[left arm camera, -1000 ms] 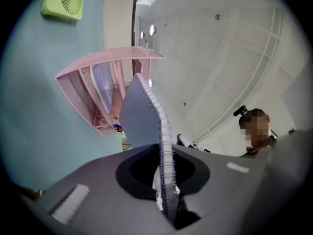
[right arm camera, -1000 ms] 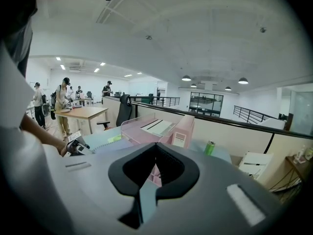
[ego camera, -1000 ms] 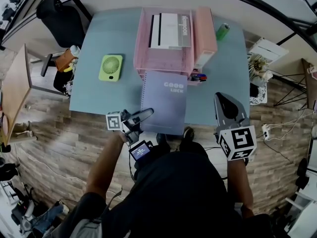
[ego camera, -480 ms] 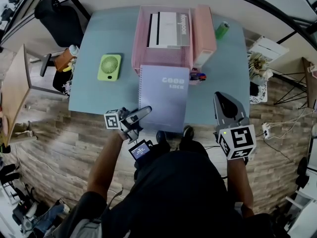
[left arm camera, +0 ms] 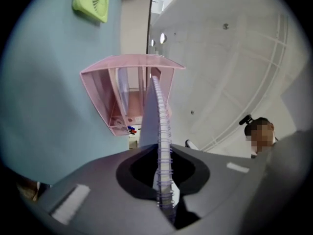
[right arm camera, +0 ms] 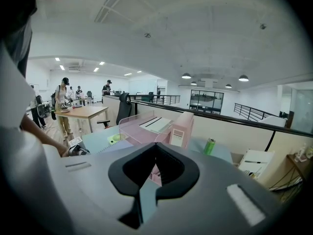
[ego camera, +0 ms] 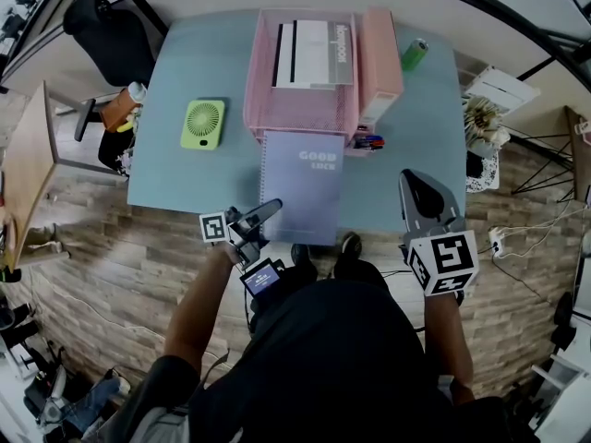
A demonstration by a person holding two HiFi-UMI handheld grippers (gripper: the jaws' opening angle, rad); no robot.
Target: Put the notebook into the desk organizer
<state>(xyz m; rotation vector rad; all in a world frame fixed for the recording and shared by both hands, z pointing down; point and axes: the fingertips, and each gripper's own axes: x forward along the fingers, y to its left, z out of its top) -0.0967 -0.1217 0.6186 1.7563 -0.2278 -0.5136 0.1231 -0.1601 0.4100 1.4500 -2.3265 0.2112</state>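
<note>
A lavender spiral notebook [ego camera: 302,187] printed "GOOD LUCK" hangs over the near half of the blue desk [ego camera: 185,178]. Its far edge is at the front of the pink desk organizer [ego camera: 300,109]. My left gripper [ego camera: 266,214] is shut on the notebook's near left corner, at the spiral side. In the left gripper view the wire spine of the notebook [left arm camera: 161,131] runs edge-on between the jaws toward the organizer [left arm camera: 115,94]. My right gripper [ego camera: 412,183] hovers at the desk's near right edge, shut and empty. It looks toward the organizer [right arm camera: 146,127].
A green hand fan [ego camera: 203,124] lies on the desk's left part. Papers [ego camera: 314,53] fill the organizer's top tray, and pens [ego camera: 367,142] lie at its front right. A green can [ego camera: 415,55] stands at the far right. People stand at a table [right arm camera: 80,112] further off.
The notebook was lifted a little half a second ago and has sunk again. My left gripper has dropped with it. The right gripper has not moved.
</note>
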